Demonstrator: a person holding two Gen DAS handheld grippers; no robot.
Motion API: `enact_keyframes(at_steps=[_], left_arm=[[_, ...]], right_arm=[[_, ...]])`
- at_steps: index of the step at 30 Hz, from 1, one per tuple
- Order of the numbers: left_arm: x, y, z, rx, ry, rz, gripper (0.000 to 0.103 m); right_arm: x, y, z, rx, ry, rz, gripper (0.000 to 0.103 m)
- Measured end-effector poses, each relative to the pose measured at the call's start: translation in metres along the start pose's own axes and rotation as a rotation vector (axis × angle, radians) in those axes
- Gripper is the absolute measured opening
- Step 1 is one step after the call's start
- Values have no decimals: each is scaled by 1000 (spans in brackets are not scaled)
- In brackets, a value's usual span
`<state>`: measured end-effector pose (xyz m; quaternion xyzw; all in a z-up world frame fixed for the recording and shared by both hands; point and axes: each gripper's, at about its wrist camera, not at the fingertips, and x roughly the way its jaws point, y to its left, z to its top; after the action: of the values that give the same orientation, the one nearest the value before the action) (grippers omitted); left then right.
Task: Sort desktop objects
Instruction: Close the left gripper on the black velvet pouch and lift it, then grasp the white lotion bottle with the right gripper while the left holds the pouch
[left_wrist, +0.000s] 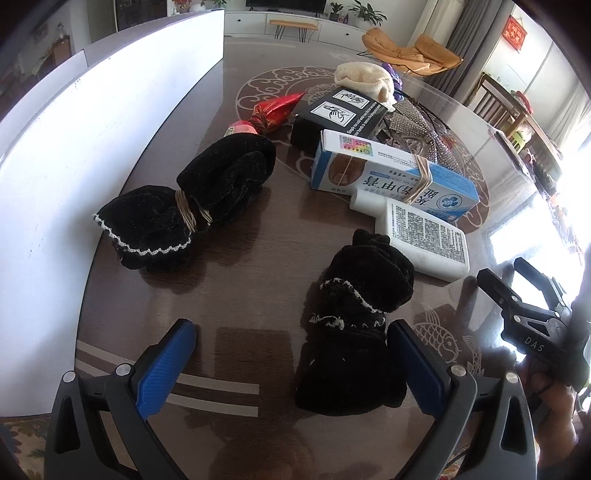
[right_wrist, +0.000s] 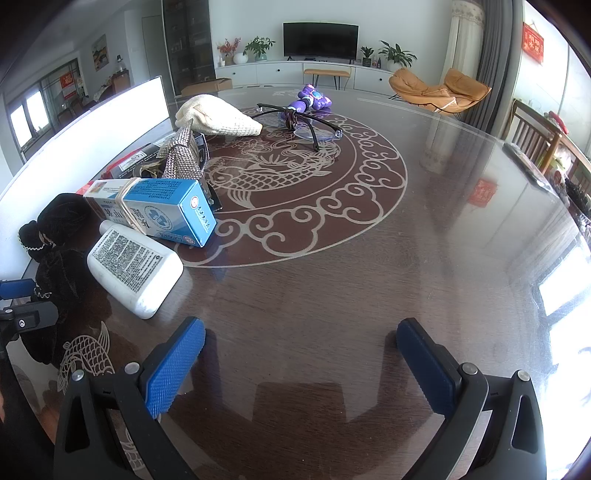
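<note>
Left gripper (left_wrist: 291, 358) stands wide open for me, low over the table (left_wrist: 240, 295), and the near black velvet pouch (left_wrist: 354, 332) sits between its fingers but pushed hard against the right pad (left_wrist: 413, 373), with a broad bare gap on the other side. I take that pouch as the landmark. Well to its left runs the white board (left_wrist: 92, 147), the biggest thing here; if I swing a lifted pouch that way carelessly I judge it could clip the edge. Left of and beyond the landmark lies the second black pouch (left_wrist: 184, 206), tied with a band and safely apart. Just beyond and to the right rests the blue and white box (left_wrist: 391, 177), and in front of it the white bottle (left_wrist: 421, 236), which lies close to the landmark's far end. My worry is an off-centre close: the left finger would sweep the soft fabric sideways, pinching only a fold, so it slips or drags into the bottle. Right gripper (right_wrist: 301, 354) is also wide open, holding nothing, over bare table to the landmark's right.
</note>
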<state>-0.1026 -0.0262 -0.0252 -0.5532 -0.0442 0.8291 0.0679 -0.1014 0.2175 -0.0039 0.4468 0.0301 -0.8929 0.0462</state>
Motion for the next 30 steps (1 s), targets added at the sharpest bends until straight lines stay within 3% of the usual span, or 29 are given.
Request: enact_keyframes(at_steps=[3,7,9,10,11,12,15,18,21,22,24,27,30], left_arm=[[4,-13,0,42,16,47,103],[10,-34,4,112,7,42,103],[12,-46,3,174,-19,98,88],[9,-49,3,193,-41,75,69],[7,-50,1,206,-59,75,40],[5,-49,2,205,-55,68,32],[-5,-30,4,128,-69,-19,32],[-20,-11,1,73,-99,-57,32],[-36,2,-2,29,-118,-93,32],[-41,5,-3,22,-126,-94,32],[-52,9,-15,13,-145,-92,32],[-62,19,-26,0,-157,-99,32],[-63,25,-35,-20,-163,-120,32]], right_arm=[[0,0,0,0,0,0,103],[0,0,0,0,0,0,103],[0,0,0,0,0,0,103],[0,0,0,0,0,0,103],[0,0,0,-1,1,1,103],[0,0,1,-10,7,18,103],[-13,7,6,-112,10,175,103],[-35,35,17,-334,-31,306,102],[-25,67,32,-511,54,382,99],[-16,76,37,-544,94,399,89],[1,90,43,-602,163,398,78],[23,105,51,-654,235,389,78],[31,119,58,-689,226,377,77]])
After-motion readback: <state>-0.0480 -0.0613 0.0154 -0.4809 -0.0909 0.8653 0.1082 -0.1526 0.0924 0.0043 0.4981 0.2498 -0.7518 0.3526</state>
